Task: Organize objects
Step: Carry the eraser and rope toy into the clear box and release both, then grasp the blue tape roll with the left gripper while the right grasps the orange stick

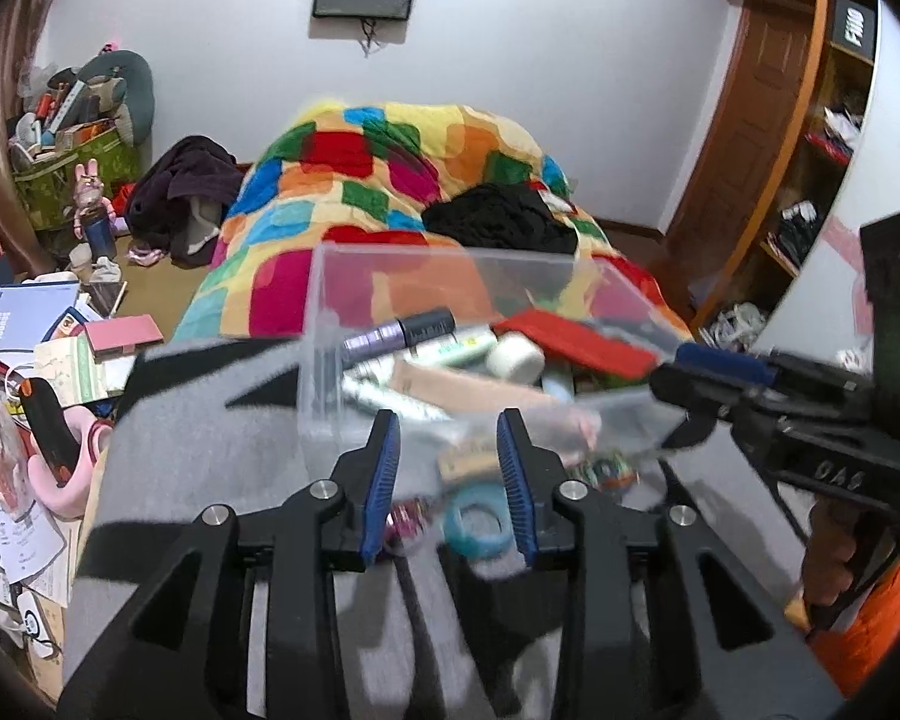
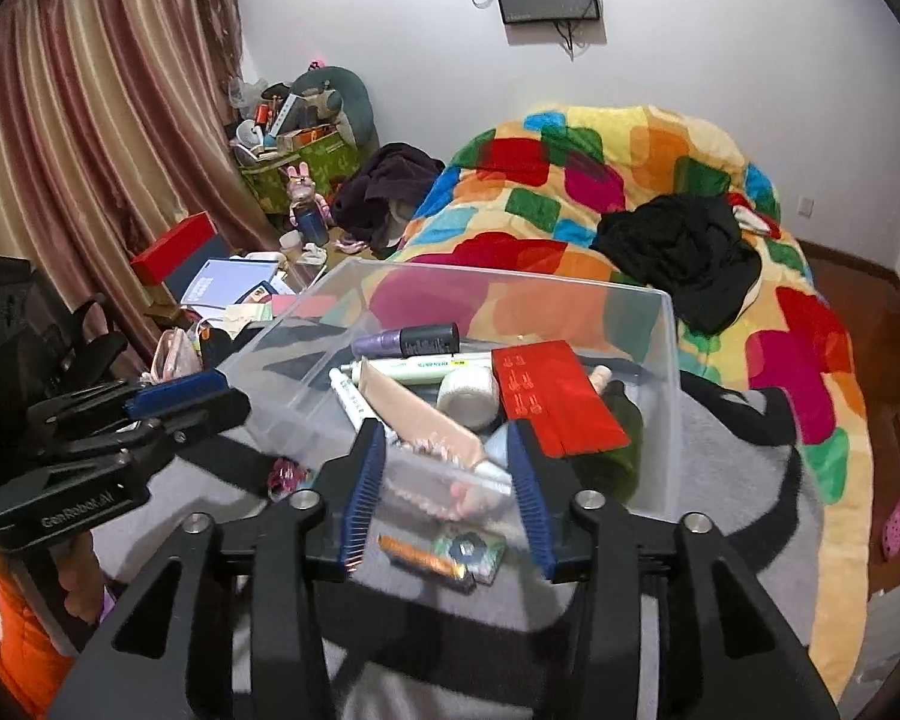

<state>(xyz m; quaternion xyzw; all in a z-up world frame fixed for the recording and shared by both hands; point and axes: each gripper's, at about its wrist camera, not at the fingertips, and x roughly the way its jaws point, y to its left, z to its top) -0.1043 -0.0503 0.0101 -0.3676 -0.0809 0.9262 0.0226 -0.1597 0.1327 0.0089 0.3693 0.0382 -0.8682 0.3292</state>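
Clear bin point(image 2: 669, 360) on grey blanket point(image 2: 750, 450), already holding tubes, red packet point(image 2: 555, 396). Left outside, just before bin: blue tape roll point(image 1: 477, 521), orange bar point(image 2: 426, 561). My L gripper point(image 1: 449, 483) & R gripper point(image 2: 447, 495): both apart, empty.

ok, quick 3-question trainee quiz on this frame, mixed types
1. True or false: the left tongs grip the blue tape roll.
2. The red envelope lies: A) in the clear bin B) on the grey blanket C) on the floor.
3. What small flat things lie on the blanket below the right tongs?

Key: 1 false, both tongs are open and empty. 2 A. 3 an orange packet and a green packet.
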